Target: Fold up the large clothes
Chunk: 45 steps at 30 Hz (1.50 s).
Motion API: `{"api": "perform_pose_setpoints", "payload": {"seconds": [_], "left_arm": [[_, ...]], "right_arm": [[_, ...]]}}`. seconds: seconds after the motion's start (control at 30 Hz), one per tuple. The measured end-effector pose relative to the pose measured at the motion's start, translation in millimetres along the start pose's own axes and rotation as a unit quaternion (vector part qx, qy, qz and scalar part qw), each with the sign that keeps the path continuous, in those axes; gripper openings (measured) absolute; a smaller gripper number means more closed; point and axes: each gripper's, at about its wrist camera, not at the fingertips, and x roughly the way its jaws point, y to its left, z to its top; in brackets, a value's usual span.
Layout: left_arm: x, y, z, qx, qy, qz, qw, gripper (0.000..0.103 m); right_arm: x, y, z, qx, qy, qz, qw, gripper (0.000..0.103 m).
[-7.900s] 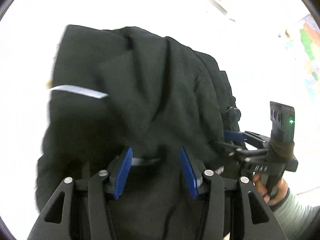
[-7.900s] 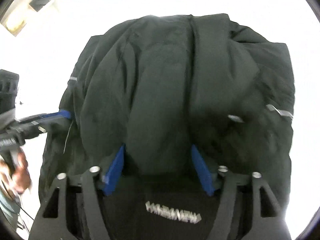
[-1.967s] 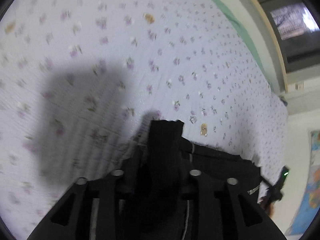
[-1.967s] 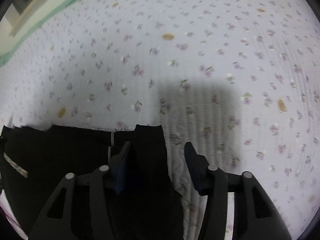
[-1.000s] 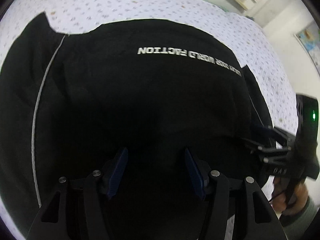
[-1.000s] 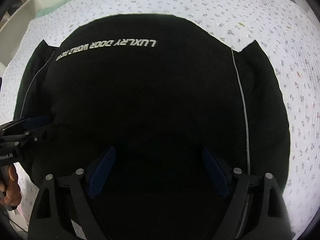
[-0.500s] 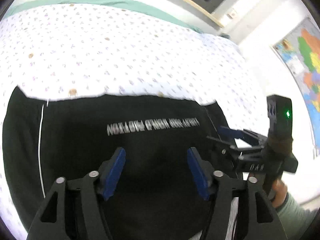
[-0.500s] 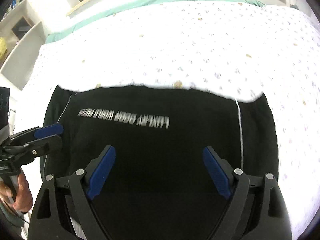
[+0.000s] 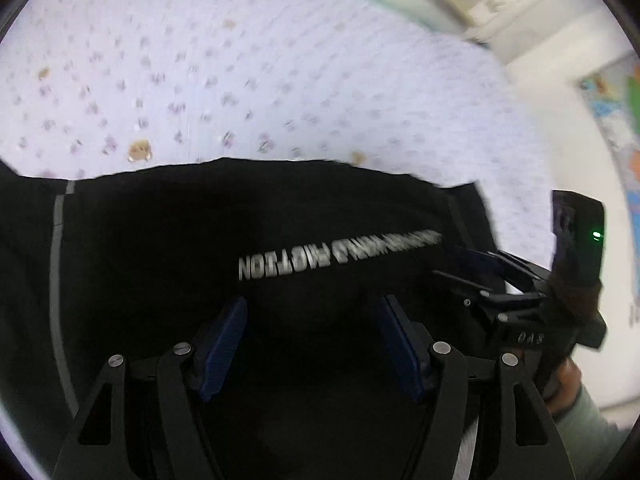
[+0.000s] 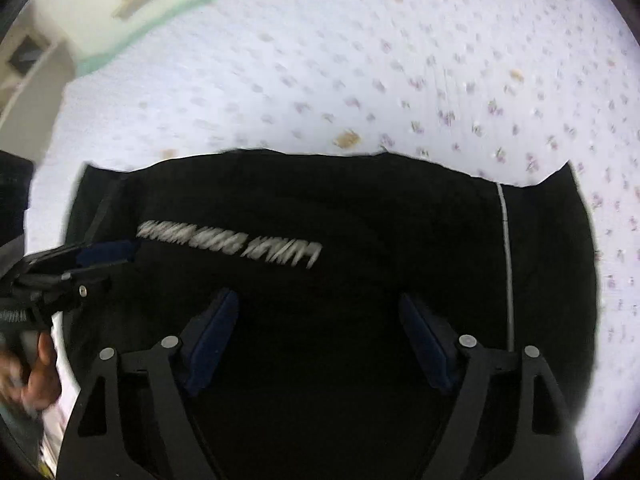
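A black garment (image 9: 160, 240) (image 10: 400, 220) lies folded flat on the bed, with white lettering (image 9: 320, 258) (image 10: 228, 244) across it and a thin white stripe (image 10: 506, 260) down one side. My left gripper (image 9: 312, 308) hovers over its near part, open, its blue pads holding nothing. My right gripper (image 10: 318, 300) hangs wide over the same cloth; its jaws are closing, with no cloth between the pads. Each gripper shows in the other's view, the right gripper (image 9: 472, 264) at the garment's right edge and the left gripper (image 10: 104, 254) at its left edge.
The bed sheet (image 9: 280, 80) (image 10: 360, 60) is pale with small flowers and stretches far beyond the garment. A green border (image 10: 160, 8) and shelving (image 10: 24, 64) lie behind it. A coloured map (image 9: 624, 120) hangs on the right wall. A hand (image 9: 568, 380) holds the right gripper.
Both grippers have risen and drawn back from the garment, so much more of the sheet shows behind it. The garment stays flat. The right jaws have narrowed slightly.
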Motion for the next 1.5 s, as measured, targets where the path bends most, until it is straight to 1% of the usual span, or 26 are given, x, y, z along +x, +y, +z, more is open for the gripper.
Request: {"api": "perform_pose_setpoints", "payload": {"seconds": [0.03,0.1,0.17,0.2,0.27,0.3,0.33,0.37,0.43,0.5,0.53,0.67,0.73,0.8,0.93,0.97,1.03,1.07,1.1,1.2,1.3,1.43,1.5], "left_arm": [[-13.7,-4.1,-7.5,0.015,-0.006,0.000,0.9999,0.069],[-30.4,-8.2,-23.1,0.034,-0.008,0.004,0.9994,0.069],[-40.6,-11.7,-43.5,0.043,-0.001,0.007,0.9990,0.070],[-40.1,-11.2,-54.8,0.042,0.007,0.016,0.9989,0.070],[-23.6,-13.7,-70.2,0.035,0.027,0.035,0.9984,0.071],[-11.4,-10.3,-77.4,0.026,0.039,0.051,0.9976,0.071],[2.3,-6.7,-83.8,0.022,0.042,0.072,0.9963,0.071],[8.5,-5.0,-88.1,0.024,0.037,0.080,0.9958,0.072],[24.4,1.7,-91.9,0.015,0.025,0.088,0.9957,0.074],[27.6,2.8,-87.5,-0.002,0.017,0.088,0.9959,0.078],[26.9,1.7,-85.4,-0.008,0.018,0.091,0.9957,0.078],[2.5,-6.8,-86.7,0.002,0.010,0.083,0.9965,0.078],[-17.2,-5.8,-87.9,0.005,-0.001,0.088,0.9961,0.078],[-42.1,2.3,-86.7,-0.010,-0.020,0.082,0.9964,0.078],[-94.9,34.8,-76.0,-0.063,-0.063,0.058,0.9943,0.078],[-101.6,41.5,-74.2,-0.069,-0.069,0.062,0.9933,0.078],[-112.9,56.2,-69.2,-0.085,-0.078,0.073,0.9906,0.078],[-118.4,67.0,-67.0,-0.096,-0.079,0.073,0.9895,0.078],[-122.6,80.0,-67.7,-0.105,-0.080,0.072,0.9887,0.078],[-122.2,107.0,-65.7,-0.138,-0.077,0.051,0.9861,0.078],[-105.9,125.0,-63.2,-0.160,-0.063,0.033,0.9846,0.078],[-81.7,150.5,-60.8,-0.193,-0.043,0.003,0.9803,0.078],[-73.2,156.0,-59.2,-0.198,-0.037,0.004,0.9795,0.078]], "right_arm": [[-16.1,5.4,-10.5,-0.015,-0.007,0.003,1.000,0.085],[-35.1,14.0,-30.5,-0.033,-0.009,0.005,0.999,0.085],[-43.8,18.3,-49.2,-0.039,-0.003,0.015,0.999,0.085],[-44.3,20.3,-55.2,-0.041,0.003,0.015,0.999,0.085],[-31.8,23.0,-72.8,-0.048,0.023,-0.010,0.999,0.085],[-16.0,25.3,-80.3,-0.048,0.044,-0.030,0.997,0.085],[1.6,28.8,-84.9,-0.046,0.060,-0.040,0.996,0.085],[10.4,27.3,-87.7,-0.045,0.064,-0.043,0.996,0.087],[22.0,26.1,-94.1,-0.046,0.048,-0.055,0.996,0.090],[22.3,26.8,-94.7,-0.037,0.042,-0.062,0.996,0.092],[20.7,26.7,-94.3,-0.032,0.043,-0.061,0.997,0.092],[-6.8,12.1,-94.6,0.012,0.040,-0.028,0.999,0.092],[-30.1,-0.1,-94.9,0.029,0.021,-0.024,0.999,0.092],[-48.1,-17.8,-93.0,0.040,0.006,-0.030,0.999,0.092],[-77.1,-55.3,-84.7,0.079,-0.019,-0.050,0.995,0.092],[-88.4,-76.3,-81.1,0.087,-0.023,-0.053,0.995,0.092],[-101.2,-100.1,-81.1,0.107,-0.036,-0.066,0.991,0.092],[-93.6,-105.3,-67.2,0.114,-0.040,-0.070,0.990,0.093],[-88.5,-105.0,-61.0,0.121,-0.043,-0.072,0.989,0.093],[-88.3,-125.7,-54.6,0.140,-0.045,-0.077,0.986,0.093],[-82.4,-145.4,-53.3,0.153,-0.039,-0.072,0.985,0.093],[-52.7,-154.9,-49.5,0.175,-0.023,-0.043,0.983,0.093],[-39.2,-155.4,-47.2,0.181,-0.017,-0.030,0.983,0.093]]}}
